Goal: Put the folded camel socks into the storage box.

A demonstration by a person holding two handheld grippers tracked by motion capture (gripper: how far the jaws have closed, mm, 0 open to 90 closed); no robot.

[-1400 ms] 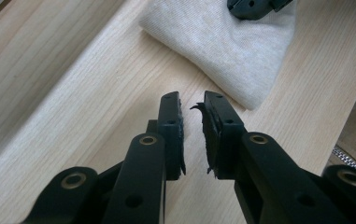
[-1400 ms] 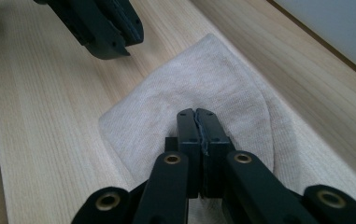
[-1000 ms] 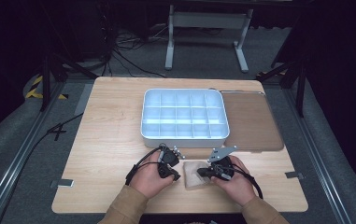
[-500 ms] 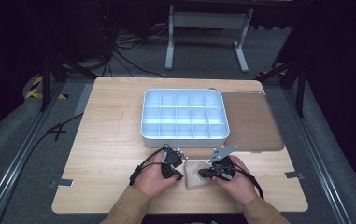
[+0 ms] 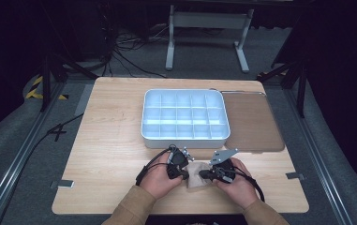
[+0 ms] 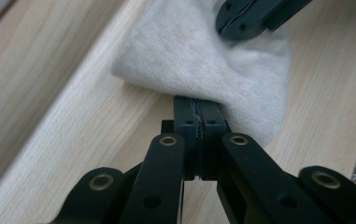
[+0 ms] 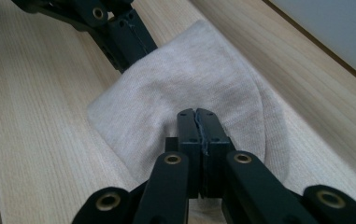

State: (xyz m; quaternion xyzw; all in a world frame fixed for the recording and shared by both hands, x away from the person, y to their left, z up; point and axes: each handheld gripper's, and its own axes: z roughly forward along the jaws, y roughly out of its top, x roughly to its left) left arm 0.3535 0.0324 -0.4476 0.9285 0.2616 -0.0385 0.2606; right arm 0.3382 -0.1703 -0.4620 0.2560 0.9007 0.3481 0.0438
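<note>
A small beige knitted cloth (image 5: 195,176) lies on the wooden table near its front edge, between my two hands. My left gripper (image 5: 184,174) pinches the cloth's left edge; its jaws have just been closing with the cloth between them. In the left gripper view the black jaws meet at the gripper (image 6: 198,103), and the cloth (image 6: 199,56) bunches toward them. My right gripper (image 5: 204,174) is shut on the opposite side. Its own view has the right gripper (image 7: 196,116) closed on a fold of the cloth (image 7: 185,79), with the left gripper's fingers (image 7: 119,28) beyond.
A white tray (image 5: 184,138) divided into several compartments sits at the table's middle, just behind the hands. A flat brown lid (image 5: 251,122) lies to its right. Bare wood (image 5: 106,145) spreads left of the hands. Table legs and cables stand on the floor beyond.
The left hand has edged slightly toward the cloth and its jaws have closed on the cloth's edge. The right hand has stayed put.
</note>
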